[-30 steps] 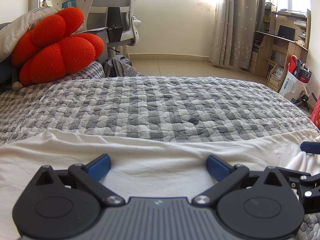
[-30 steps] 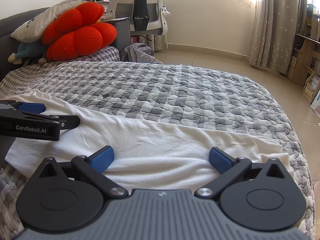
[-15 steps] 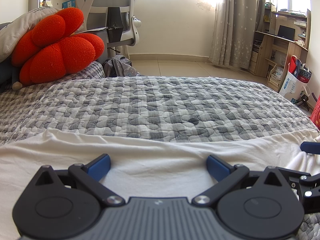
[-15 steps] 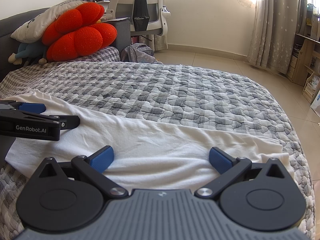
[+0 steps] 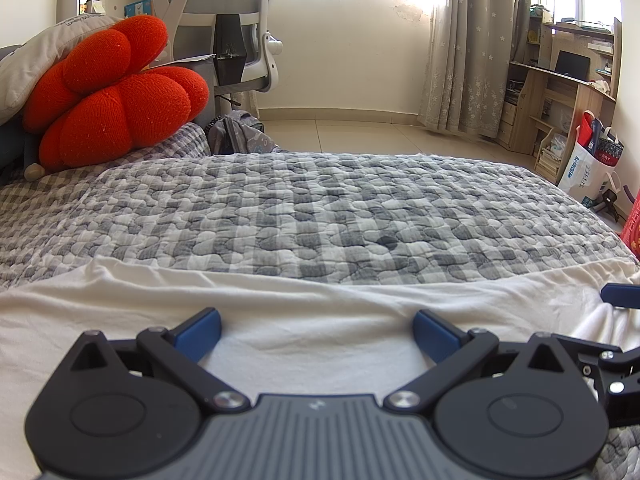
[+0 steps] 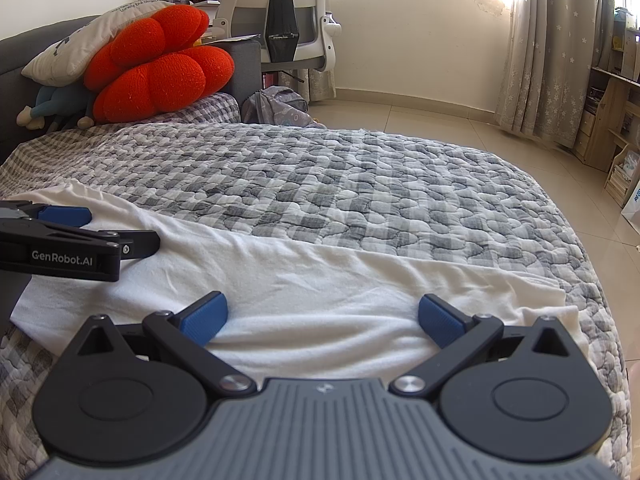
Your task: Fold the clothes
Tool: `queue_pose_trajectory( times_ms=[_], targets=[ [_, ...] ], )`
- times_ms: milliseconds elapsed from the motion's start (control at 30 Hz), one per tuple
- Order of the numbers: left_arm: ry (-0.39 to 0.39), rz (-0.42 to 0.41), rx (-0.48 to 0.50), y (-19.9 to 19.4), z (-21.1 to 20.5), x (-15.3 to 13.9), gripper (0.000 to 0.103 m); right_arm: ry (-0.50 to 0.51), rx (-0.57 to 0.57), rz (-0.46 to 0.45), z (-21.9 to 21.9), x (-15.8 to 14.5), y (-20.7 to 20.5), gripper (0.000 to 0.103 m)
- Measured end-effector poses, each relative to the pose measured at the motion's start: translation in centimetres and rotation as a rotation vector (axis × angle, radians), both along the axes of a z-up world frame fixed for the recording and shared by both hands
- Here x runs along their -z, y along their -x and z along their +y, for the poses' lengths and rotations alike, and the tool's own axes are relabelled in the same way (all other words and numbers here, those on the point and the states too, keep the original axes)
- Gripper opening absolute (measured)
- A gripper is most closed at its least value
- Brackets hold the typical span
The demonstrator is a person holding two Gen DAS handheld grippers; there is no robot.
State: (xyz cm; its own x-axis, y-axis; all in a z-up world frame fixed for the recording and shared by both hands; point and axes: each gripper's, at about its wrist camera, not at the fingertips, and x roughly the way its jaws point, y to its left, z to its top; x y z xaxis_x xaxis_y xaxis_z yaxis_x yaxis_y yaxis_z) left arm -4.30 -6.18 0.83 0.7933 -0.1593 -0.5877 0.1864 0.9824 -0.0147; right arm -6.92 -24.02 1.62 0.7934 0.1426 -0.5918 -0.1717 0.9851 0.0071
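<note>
**White garment spread on the bed, both claws released above its near edge**

Left to right. An orange flower-shaped cushion (image 5: pixel 116 92) leans at the head of the bed, well apart from the work area. The left claw (image 5: pixel 316 330) hovers low over the white garment (image 5: pixel 304 300), its 2 blue fingertips (image 5: pixel 199 330) wide apart with only cloth visible between them; it grips nothing. The garment lies as a flat band across the near part of the grey checked quilt (image 5: pixel 320 212), with shallow wrinkles and a far edge that runs roughly straight. The right claw (image 6: pixel 323 320) is likewise released, its 2 fingertips (image 6: pixel 440 320) spread over the garment's right portion (image 6: pixel 320 280), where a doubled layer or sleeve appears near the right end (image 6: pixel 540 300); which it is cannot be told. In the right wrist view the left claw shows from the side at the left margin (image 6: pixel 64 216), just above the cloth.

Judged step: positioning before a grasp, with no fold of this stage yet begun. The next move likely calls for both claws to descend together, pinch the near edge at 2 matched points, and lift evenly so the cloth carries over without dragging or skewing.
</note>
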Motion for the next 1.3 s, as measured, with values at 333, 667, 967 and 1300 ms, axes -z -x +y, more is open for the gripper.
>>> queue_pose_trajectory(
  times_ms=[333, 667, 967, 1300],
  targets=[
    [0.0, 0.0, 0.0, 0.0, 0.0, 0.0, 0.103, -0.008, -0.005, 0.002, -0.3, 0.0, -0.1, 0.103],
    [0.0, 0.0, 0.0, 0.0, 0.0, 0.0, 0.103, -0.012, -0.007, 0.001, -0.3, 0.0, 0.0, 0.103],
    [0.001, 0.0, 0.001, 0.0, 0.0, 0.0, 0.103, -0.009, -0.01, 0.005, -0.3, -0.1, -0.1, 0.103],
    [0.001, 0.0, 0.001, 0.0, 0.0, 0.0, 0.103, 0.048, 0.051, 0.017, -2.7, -0.7, 1.4, 0.103]
  ],
)
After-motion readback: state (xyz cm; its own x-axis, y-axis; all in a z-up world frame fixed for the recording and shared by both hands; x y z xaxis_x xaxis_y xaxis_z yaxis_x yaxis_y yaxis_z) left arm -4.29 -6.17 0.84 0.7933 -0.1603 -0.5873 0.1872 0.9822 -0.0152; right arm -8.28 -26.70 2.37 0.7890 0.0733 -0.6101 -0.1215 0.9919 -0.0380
